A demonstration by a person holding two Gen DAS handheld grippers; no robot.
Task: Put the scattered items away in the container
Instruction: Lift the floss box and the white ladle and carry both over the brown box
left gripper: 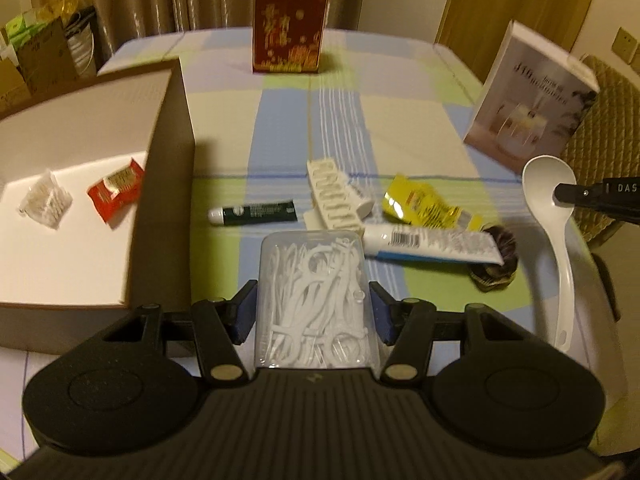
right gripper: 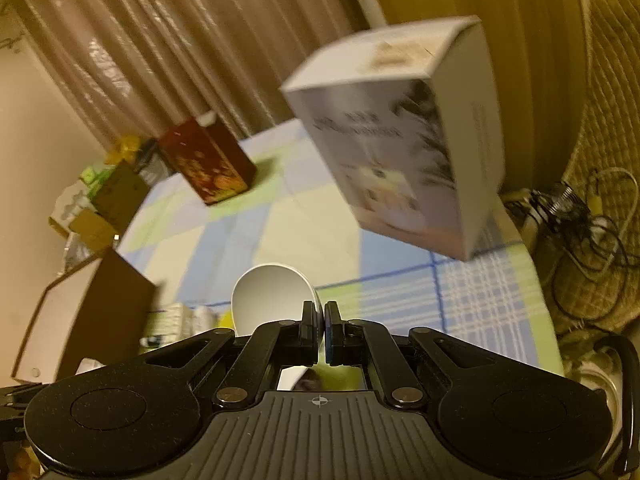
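Observation:
My left gripper is shut on a clear plastic box of floss picks, held above the table just right of the open cardboard container. Inside the container lie a bag of cotton swabs and a red sachet. My right gripper is shut on the rim of a white spoon; in the left wrist view the spoon hangs at the right with its handle down. On the cloth remain a dark tube, a white pill strip, a yellow packet, a white toothpaste tube and a dark round thing.
A red carton stands at the table's far edge and a white product box at the right. A wicker chair is beyond the right edge. Bags and boxes crowd the floor at far left; cables lie on the chair.

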